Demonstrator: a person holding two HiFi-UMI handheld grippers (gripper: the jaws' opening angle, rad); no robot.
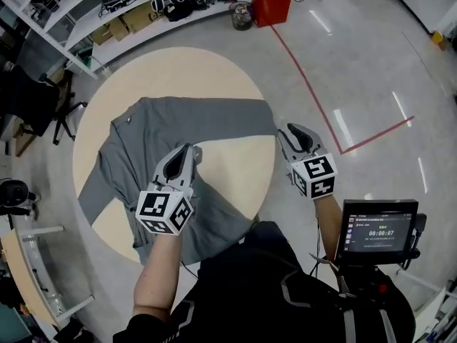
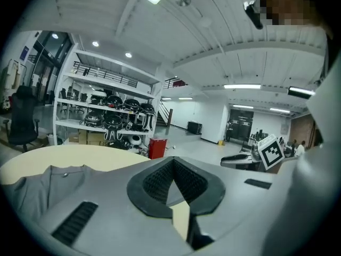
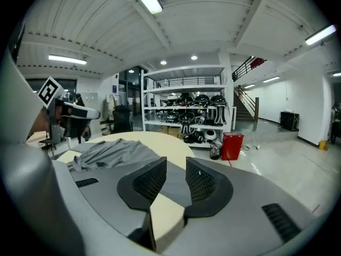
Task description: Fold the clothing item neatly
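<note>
Shirt point(image 1: 143, 141) lay spread across bench point(image 1: 243, 166): soft, limp, light; best pinched at cuff or hem. Left gripper point(image 1: 191, 151) tips together, empty; right gripper point(image 1: 290, 131) slightly parted, empty.

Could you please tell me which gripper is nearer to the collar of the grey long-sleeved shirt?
Left. The left gripper hangs over the grey shirt's middle, just short of the collar; the right gripper is by the round beige table's right edge, near the sleeve end.
</note>
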